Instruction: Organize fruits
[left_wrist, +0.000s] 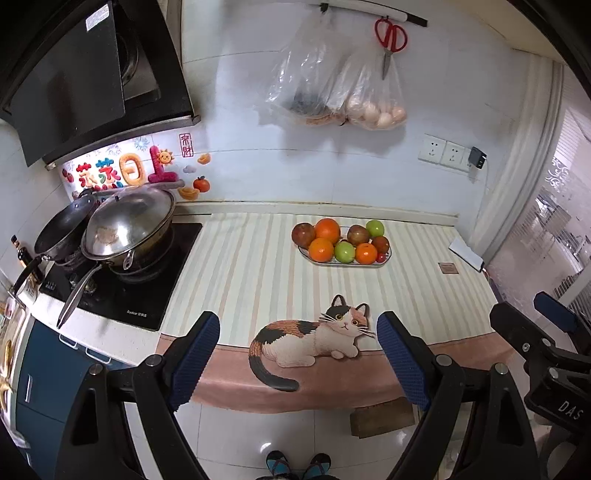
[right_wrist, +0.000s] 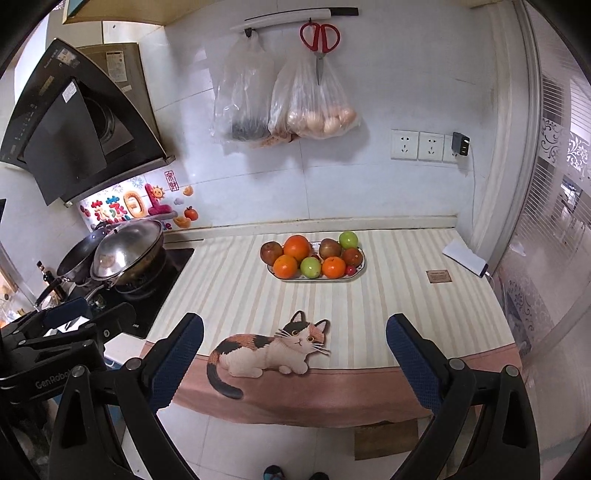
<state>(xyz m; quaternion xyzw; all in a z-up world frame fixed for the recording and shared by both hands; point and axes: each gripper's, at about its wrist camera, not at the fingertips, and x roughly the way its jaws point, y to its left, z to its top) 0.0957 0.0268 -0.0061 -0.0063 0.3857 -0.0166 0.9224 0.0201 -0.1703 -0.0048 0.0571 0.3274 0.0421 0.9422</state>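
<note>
An oval plate (left_wrist: 386, 260) (right_wrist: 360, 267) at the back of the striped cloth is heaped with fruit: oranges (left_wrist: 327, 230) (right_wrist: 296, 247), green apples (left_wrist: 344, 252) (right_wrist: 310, 267), reddish-brown apples (left_wrist: 303, 235) (right_wrist: 271, 253) and a small red fruit (right_wrist: 350, 271). My left gripper (left_wrist: 299, 354) hangs open in front of the counter edge, well short of the plate, with nothing between its blue pads. To its right, my right gripper (right_wrist: 295, 362) is likewise open and empty at about the same distance. Each gripper shows at the edge of the other's view.
The cloth (left_wrist: 240, 266) has a cat picture (left_wrist: 314, 339) at its front edge. A stove with a lidded wok (left_wrist: 129, 225) and a pan stands left. Bags of eggs (right_wrist: 317, 114) and scissors (right_wrist: 320, 40) hang on the wall. A white box (right_wrist: 465, 258) lies far right. A person's feet (left_wrist: 297, 465) are below.
</note>
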